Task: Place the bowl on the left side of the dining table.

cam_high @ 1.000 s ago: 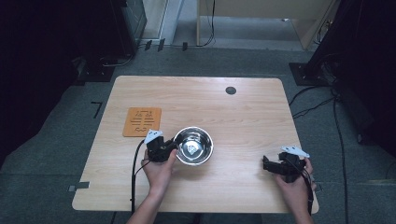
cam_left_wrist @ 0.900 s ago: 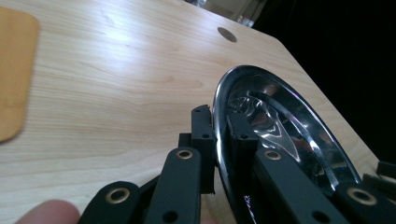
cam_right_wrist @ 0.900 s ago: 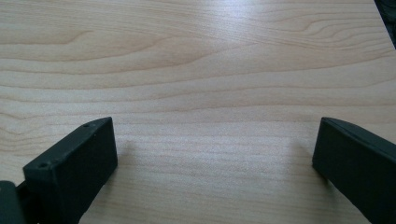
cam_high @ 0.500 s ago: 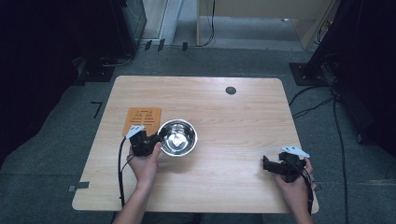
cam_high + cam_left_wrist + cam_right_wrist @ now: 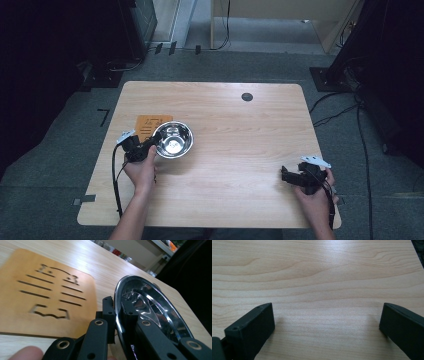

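Observation:
A shiny steel bowl [image 5: 173, 139] hangs tilted over the left half of the wooden table [image 5: 240, 125], partly above an orange wooden mat [image 5: 148, 123] with cut-out slots. My left gripper [image 5: 150, 142] is shut on the bowl's near rim. In the left gripper view one jaw sits outside the bowl [image 5: 150, 310] and one inside, pinching the rim, with the mat [image 5: 47, 292] to the left. My right gripper [image 5: 285, 175] rests near the table's front right, open, with bare wood between its fingertips [image 5: 252, 327].
A small dark round grommet [image 5: 247, 96] sits at the table's far middle. Cables [image 5: 350, 110] and dark stands lie on the floor beyond the table's right and back edges. A cable trails from the left gripper along the forearm.
My left gripper has carried the bowl leftward and slightly away, lifting and tilting it until it overlaps the orange mat. The right gripper has stayed put.

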Motion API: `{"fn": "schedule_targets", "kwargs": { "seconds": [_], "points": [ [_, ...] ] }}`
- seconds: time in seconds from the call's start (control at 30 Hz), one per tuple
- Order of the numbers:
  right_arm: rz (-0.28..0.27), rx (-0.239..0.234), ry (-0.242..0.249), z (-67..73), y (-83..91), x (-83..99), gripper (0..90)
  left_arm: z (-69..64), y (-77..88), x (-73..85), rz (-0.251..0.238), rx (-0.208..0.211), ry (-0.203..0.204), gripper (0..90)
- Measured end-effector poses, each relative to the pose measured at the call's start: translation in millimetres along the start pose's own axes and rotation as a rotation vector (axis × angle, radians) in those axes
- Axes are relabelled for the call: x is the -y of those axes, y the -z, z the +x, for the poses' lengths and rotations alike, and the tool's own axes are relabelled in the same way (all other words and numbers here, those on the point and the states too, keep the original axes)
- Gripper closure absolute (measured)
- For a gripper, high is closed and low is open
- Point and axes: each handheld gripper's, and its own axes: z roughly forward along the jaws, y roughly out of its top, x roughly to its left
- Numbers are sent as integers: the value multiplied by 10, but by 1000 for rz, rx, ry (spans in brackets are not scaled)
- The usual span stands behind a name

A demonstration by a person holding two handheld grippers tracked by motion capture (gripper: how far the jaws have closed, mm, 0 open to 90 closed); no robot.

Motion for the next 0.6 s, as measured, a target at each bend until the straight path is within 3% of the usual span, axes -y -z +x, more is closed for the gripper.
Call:
{"fn": "schedule_targets", "kwargs": {
  "seconds": [0.23, 0.47, 0.6],
  "points": [
    [0, 0, -1, 0, -2, -2, 0, 261, -14, -116, -55, -56, 70, 847],
    [-1, 0, -2, 1, -3, -2, 0, 424, -69, -244, -76, -137, 80, 847],
    [-1, 0, 0, -1, -3, -2, 0, 532, -91, -284, -100, -173, 119, 847]
  ]
}}
